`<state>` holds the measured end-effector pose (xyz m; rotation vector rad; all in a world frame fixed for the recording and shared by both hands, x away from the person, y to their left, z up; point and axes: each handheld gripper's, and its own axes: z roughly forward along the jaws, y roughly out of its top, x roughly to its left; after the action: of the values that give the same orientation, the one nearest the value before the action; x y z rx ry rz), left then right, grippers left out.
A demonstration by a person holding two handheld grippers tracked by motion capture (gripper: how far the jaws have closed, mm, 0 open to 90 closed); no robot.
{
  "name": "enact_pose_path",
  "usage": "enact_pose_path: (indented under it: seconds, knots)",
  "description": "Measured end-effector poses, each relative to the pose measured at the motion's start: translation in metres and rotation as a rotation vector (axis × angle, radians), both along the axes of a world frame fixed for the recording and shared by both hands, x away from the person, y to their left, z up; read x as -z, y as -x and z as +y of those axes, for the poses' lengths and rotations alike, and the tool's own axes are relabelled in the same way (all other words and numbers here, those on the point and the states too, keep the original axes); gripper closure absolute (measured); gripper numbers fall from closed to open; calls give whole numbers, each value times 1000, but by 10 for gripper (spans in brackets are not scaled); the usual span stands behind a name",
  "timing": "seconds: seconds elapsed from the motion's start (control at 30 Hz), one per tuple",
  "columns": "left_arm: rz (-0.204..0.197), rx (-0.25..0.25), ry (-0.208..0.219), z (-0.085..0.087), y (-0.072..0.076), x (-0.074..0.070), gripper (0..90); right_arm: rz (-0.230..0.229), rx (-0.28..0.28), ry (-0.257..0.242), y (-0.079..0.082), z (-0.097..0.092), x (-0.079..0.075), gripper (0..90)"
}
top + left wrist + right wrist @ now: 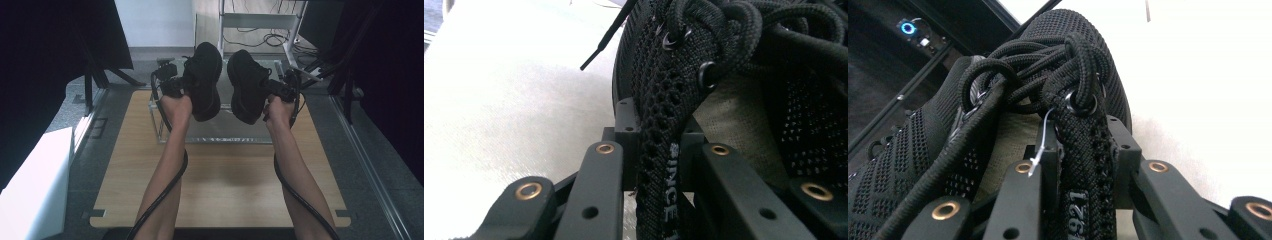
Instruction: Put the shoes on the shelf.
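From above, I hold my left tool (170, 80) and right tool (285, 87) up over the far half of the desk (225, 180), each carrying a black shoe: left shoe (202, 80), right shoe (247, 85). Along my left tool, its jaws are clamped on the left shoe's mesh edge. Along my right tool, the jaws pinch the right shoe's eyelet strip below the laces (1048, 65).

Two black shoes, left (202, 80) and right (246, 85); two grippers, left (172, 86) and right (280, 90); one wooden table (225, 185); one clear box (210, 132).
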<state>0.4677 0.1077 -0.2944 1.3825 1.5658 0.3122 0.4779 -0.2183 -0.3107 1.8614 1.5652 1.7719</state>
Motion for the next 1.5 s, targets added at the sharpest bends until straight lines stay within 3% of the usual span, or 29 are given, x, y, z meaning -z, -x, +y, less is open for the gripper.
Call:
enact_pose_path:
  seconds: [0.37,0.53,0.67,1.0,1.2,1.27,1.33,1.4,1.47,1.5]
  knots:
    - [40,-21,-19,-9,-20,7,776,14,33,64,-19,11,3,728]
    - [57,-43,-103,-19,-30,1,772,8,39,111,-22,16,-1,724]
    - [62,-43,-121,-25,-33,0,754,8,50,168,-25,20,-4,716]
    - [53,-24,-142,-36,-35,2,669,19,67,140,-30,23,2,661]
    - [63,-10,-129,-37,-37,5,584,21,45,126,-33,28,5,562]
    - [63,-24,-135,-34,-37,7,583,24,7,107,-35,28,6,519]
    - [56,-27,-128,-33,-36,8,602,16,-11,163,-35,34,4,504]
    - [50,-16,-132,-35,-36,8,581,12,-4,186,-35,36,3,493]
    - [50,-13,-134,-35,-35,8,580,17,-6,174,-35,36,4,486]
    - [45,-4,-132,-35,-34,9,596,23,-1,138,-35,34,5,487]
